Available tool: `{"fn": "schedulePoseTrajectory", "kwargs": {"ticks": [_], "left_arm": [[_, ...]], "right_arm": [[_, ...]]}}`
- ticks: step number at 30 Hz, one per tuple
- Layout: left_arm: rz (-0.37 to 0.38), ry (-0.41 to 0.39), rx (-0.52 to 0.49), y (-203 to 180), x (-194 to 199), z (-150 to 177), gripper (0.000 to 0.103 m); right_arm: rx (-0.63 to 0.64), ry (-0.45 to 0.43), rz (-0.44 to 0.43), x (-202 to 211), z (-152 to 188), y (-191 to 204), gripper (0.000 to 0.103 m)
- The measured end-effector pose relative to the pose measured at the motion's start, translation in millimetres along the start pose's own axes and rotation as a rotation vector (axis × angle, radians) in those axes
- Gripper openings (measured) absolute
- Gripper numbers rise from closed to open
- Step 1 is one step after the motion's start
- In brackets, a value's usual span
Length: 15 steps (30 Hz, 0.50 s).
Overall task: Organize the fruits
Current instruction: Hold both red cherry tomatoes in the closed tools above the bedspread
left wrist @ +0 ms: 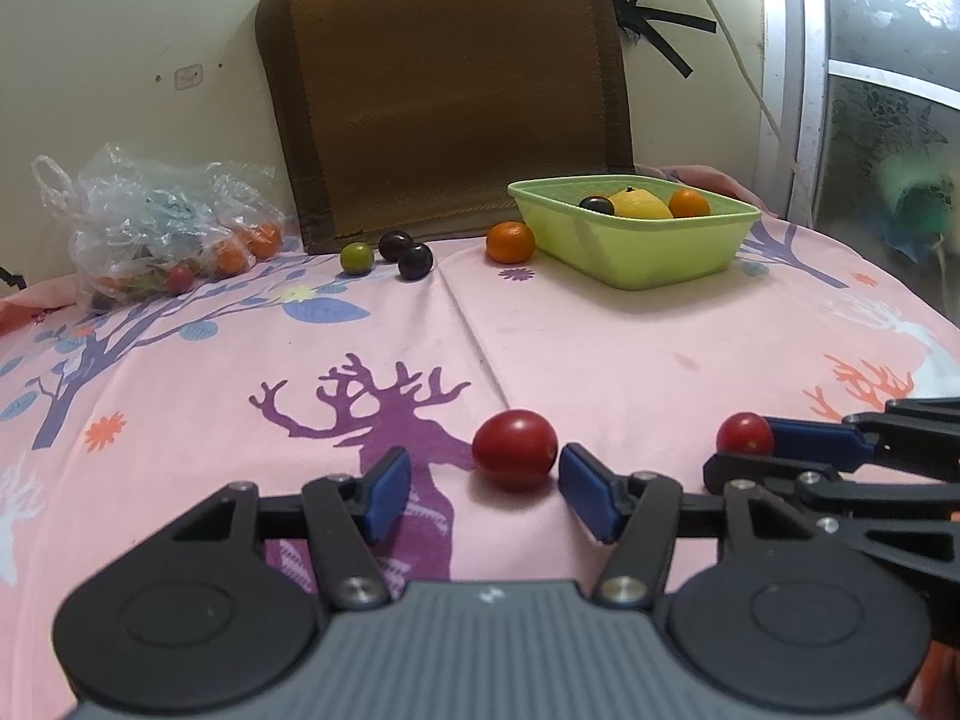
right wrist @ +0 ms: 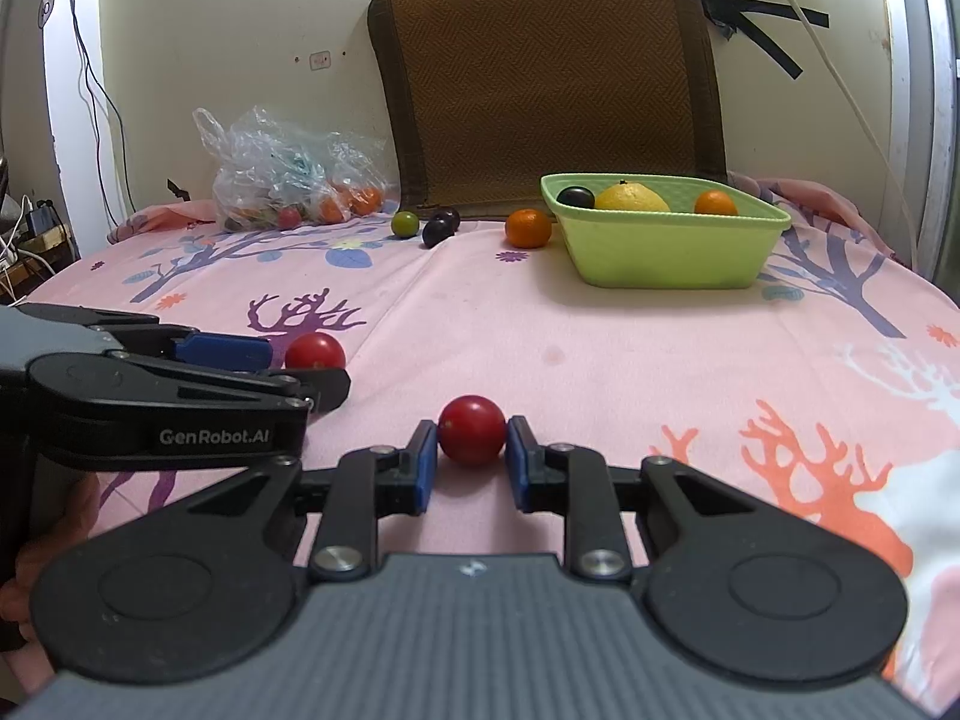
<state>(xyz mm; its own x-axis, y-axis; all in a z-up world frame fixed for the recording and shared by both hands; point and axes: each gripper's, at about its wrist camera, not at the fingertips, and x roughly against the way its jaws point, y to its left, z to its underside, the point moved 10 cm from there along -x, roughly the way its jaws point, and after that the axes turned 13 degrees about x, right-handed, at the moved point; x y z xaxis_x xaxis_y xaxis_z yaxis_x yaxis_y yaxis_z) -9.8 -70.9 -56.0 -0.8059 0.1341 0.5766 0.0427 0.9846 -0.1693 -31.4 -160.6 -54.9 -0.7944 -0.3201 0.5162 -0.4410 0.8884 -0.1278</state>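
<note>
Nearest to where I stand, on the pink tree-printed cloth point(left wrist: 600, 330) covering the bed, two hand-held grippers sit low and side by side, each lined up on its own fruit, which looks like a plan to carry two pieces in one trip. On the left gripper point(left wrist: 485, 483) the jaws stand wide, and the oval red cherry tomato point(left wrist: 515, 449) lies just ahead of them, close against the blue pad on one side with a clear gap on the other; it seems off-centre, so I judge a small shift would be needed before closing. On the right gripper point(right wrist: 471, 462) the jaws are drawn narrow around the round red cherry tomato point(right wrist: 471, 430), with a pad at each flank; whether they press it or only touch it I cannot tell, and the fruit appears to rest on the cloth. Soft, smooth fruit like this would likely want a gentle squeeze. Farther back, a small orange tangerine point(left wrist: 510, 242) lies loose just beside the light green plastic tub point(left wrist: 654, 252), which already holds a yellow lemon point(left wrist: 641, 204), a dark plum point(left wrist: 596, 204) and another tangerine point(left wrist: 689, 203), so the tub is evidently the collecting place. Left of that, a small green fruit point(left wrist: 357, 257) and two dark plums point(left wrist: 405, 253) wait along the foot of the brown woven cushion point(left wrist: 444, 84) propped against the wall, and in the far left corner a crumpled clear plastic bag point(left wrist: 156, 222) holds more fruit.
</note>
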Motion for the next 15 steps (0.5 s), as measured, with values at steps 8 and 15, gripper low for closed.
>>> {"fn": "schedulePoseTrajectory", "kwargs": {"ticks": [8,15], "left_arm": [[0.044,-0.006,-0.033,-10,2,1,0.031],[0.218,0.043,0.135,3,3,-5,0.030]], "right_arm": [[0.013,-0.001,0.016,0,-1,0,0.026],[-0.050,-0.019,0.023,4,-3,-10,0.026]]}}
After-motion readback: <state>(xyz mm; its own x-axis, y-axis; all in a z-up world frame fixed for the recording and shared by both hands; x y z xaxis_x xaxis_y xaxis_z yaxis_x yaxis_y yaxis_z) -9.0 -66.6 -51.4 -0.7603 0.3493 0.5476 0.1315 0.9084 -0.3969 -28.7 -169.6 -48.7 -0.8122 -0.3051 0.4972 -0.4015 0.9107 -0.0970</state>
